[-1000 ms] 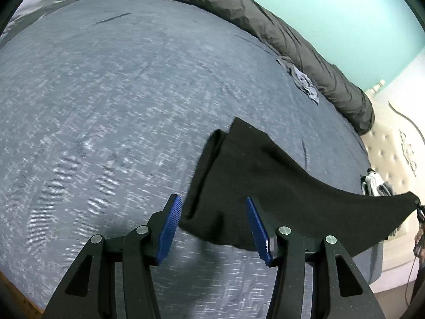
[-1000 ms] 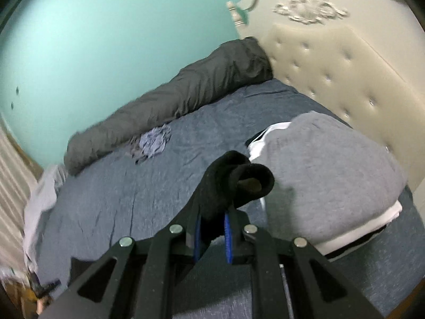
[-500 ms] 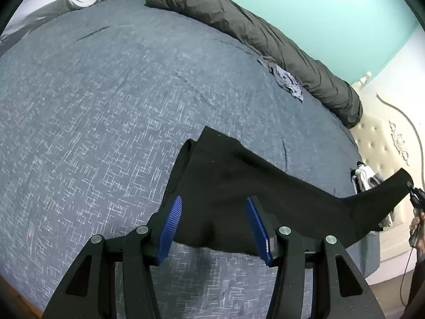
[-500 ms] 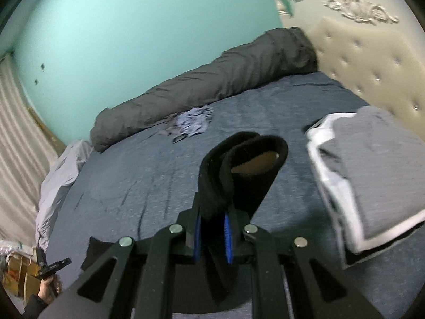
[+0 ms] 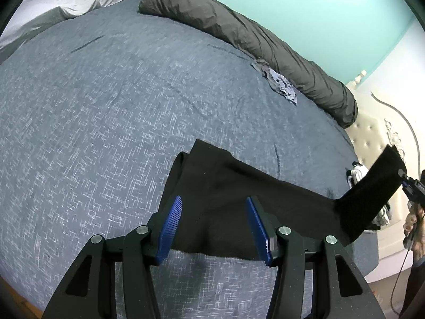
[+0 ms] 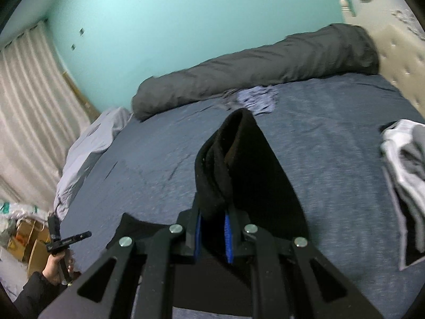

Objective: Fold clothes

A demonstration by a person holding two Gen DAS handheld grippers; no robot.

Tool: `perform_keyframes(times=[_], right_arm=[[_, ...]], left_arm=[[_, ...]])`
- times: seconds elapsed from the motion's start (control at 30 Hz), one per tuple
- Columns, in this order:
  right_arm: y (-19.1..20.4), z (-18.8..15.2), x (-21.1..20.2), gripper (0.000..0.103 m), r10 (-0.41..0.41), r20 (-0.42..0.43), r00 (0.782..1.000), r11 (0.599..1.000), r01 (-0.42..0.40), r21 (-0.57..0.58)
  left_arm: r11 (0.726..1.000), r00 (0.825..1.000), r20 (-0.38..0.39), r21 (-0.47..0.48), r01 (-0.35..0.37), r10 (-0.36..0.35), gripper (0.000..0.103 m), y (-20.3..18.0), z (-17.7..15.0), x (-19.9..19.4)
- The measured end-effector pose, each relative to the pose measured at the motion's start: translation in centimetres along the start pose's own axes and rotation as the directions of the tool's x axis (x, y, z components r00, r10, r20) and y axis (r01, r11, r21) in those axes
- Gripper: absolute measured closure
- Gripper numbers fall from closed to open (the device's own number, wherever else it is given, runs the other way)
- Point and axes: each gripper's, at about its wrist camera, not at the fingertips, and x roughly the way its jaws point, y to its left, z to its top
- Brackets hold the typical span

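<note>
right tongs pinch a black garment, its far part hidden below; left tongs gape, empty, above it.

Left wrist view angled down over the bed toward the headboard, right wrist view facing the teal wall, both sharing the grey roll, black garment.

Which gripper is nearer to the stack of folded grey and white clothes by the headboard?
Right. The right gripper, shut on the black garment, is out beside the stack of folded clothes. The left gripper hangs open over the garment's other end, with the stack far off to its right.
</note>
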Motion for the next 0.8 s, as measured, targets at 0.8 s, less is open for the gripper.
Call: perform_keyframes(times=[0.8], right_arm=[[14.4, -7.9, 18.3, 0.09, 0.155, -0.272, 0.95, 0.979, -0.185, -0.085]], left_arm=[[0.997, 0.998, -0.034, 0.042, -0.059, 0.06, 0.048, 0.1, -0.1, 2.6]])
